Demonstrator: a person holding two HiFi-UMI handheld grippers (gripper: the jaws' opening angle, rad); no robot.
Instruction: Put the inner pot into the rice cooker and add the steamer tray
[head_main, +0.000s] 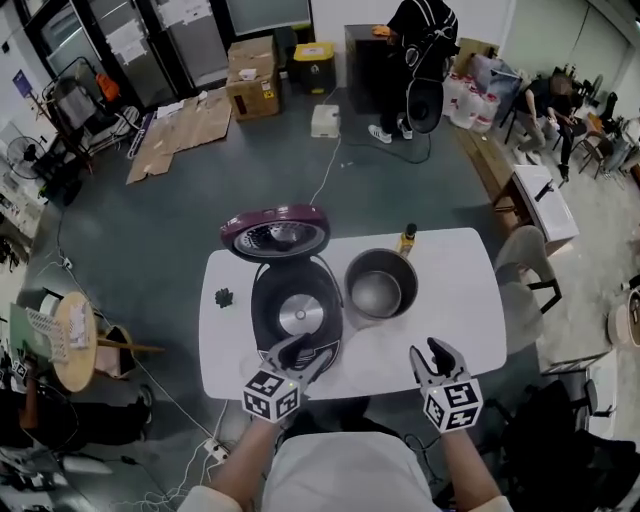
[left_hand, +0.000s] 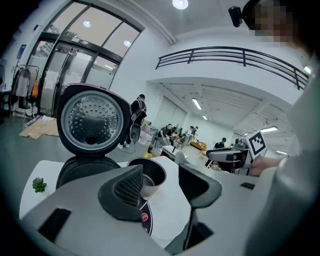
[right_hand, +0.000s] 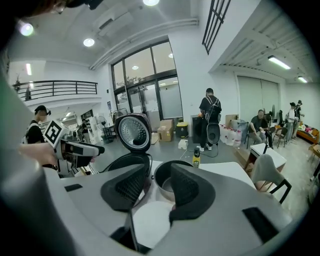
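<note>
Now my left gripper (head_main: 299, 354) and right gripper (head_main: 433, 356) gape empty; a one-sided grip could tip the inner pot (head_main: 380, 286).

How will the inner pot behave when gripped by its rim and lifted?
The inner pot looks like rigid metal, so probably no flex. Its smooth wall may slip when gripped. Standing upright, wide-bodied, it seems unlikely to tip.
</note>
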